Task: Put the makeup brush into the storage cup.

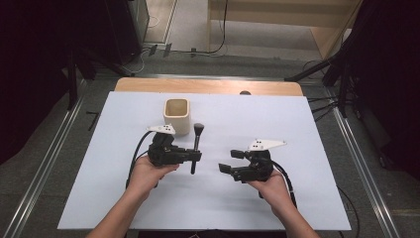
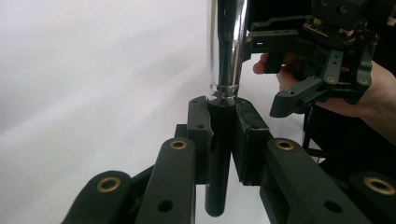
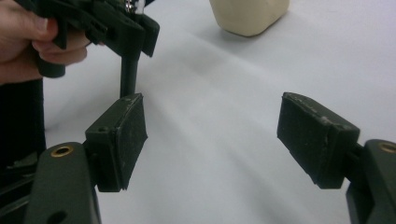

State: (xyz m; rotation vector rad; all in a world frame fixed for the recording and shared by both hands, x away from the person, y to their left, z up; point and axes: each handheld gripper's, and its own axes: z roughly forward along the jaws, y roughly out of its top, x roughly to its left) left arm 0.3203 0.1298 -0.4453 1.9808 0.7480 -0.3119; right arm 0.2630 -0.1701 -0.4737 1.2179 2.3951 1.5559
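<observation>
The makeup brush [image 1: 196, 144] stands upright above the white table [image 1: 297, 198], just beside the cream cup [image 1: 177, 115], its black handle clamped in my left claw [image 1: 197, 157]. My right claw [image 1: 229, 161] gapes wide, holding nothing. I should keep it vertical over the cup. My left gripper view shows the chrome ferrule [image 2: 227, 46].

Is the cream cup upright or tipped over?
Upright: the cream cup stands on the white table, its open mouth facing up.
</observation>
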